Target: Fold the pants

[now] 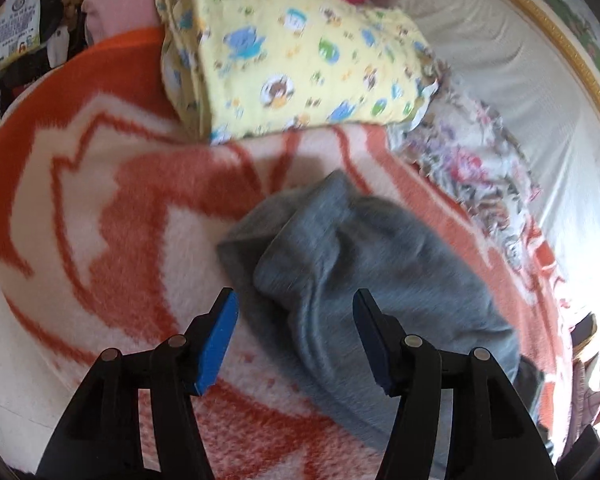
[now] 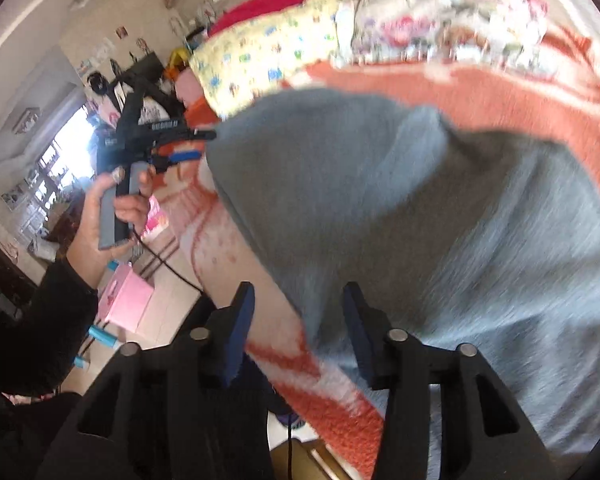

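Note:
The grey pants [image 1: 360, 248] lie bunched and folded over on an orange-and-white blanket [image 1: 120, 200]. In the left wrist view my left gripper [image 1: 296, 294] stands open over the near left end of the pants, and its blue pads [image 1: 216, 344] do not press the cloth. In the right wrist view the pants [image 2: 420, 200] fill the middle, blurred. My right gripper [image 2: 298, 288] is open at their near edge, with cloth lying between the fingers but not pinched. A hand holds the left gripper [image 2: 206, 144], open, at the far left end of the pants.
A folded yellow cartoon-print quilt [image 1: 292, 52] and a floral cloth [image 1: 468, 160] lie beyond the pants on the bed. A white sheet [image 1: 500, 40] covers the far side. Left of the bed are the floor and a pink box [image 2: 128, 304]. A dark sleeve [image 2: 40, 320] is at the lower left.

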The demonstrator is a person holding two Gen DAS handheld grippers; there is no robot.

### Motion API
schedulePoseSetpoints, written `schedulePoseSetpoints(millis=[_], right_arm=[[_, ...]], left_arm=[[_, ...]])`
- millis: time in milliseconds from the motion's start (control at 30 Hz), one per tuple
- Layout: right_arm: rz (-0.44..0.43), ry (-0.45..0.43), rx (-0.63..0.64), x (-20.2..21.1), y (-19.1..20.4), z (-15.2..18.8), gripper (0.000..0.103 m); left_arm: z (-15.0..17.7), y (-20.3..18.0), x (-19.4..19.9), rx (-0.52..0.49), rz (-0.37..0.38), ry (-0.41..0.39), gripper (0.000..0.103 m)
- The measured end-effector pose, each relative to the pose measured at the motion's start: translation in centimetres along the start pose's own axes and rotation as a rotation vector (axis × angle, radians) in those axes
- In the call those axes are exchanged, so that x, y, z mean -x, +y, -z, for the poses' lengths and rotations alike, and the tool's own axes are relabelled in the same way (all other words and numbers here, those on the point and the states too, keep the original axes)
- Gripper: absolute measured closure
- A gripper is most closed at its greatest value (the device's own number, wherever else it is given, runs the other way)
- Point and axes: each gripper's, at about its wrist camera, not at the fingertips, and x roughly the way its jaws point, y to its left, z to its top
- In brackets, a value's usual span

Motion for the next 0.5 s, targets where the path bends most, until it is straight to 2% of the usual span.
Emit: schedulePoseSetpoints(millis=[167,267,367,500], right_arm=[[0.084,-0.088,-0.079,1.9,-2.4,-3.3,0.055],[0.080,-0.131,-0.169,2.2,-5.3,-5.9,0.055],[0.088,-0.133,-0.251,1.2,-7.7,-8.7,0.055],[0.095,-0.105,-0.294,-1.4,-9.4,-11.8,0.055]], left_arm=[[-1.0,-0.4,-1.1,-0.003,-0.036,0.021,0.040],[-0.7,0.3,-2.2,0.038,-0.038,0.054,0.039],[-0.5,1.1,-3.1,0.072,-0.046,0.080,0.038],[-0.2,1.7,-4.0,0.097,-0.024,0.115,0.037]])
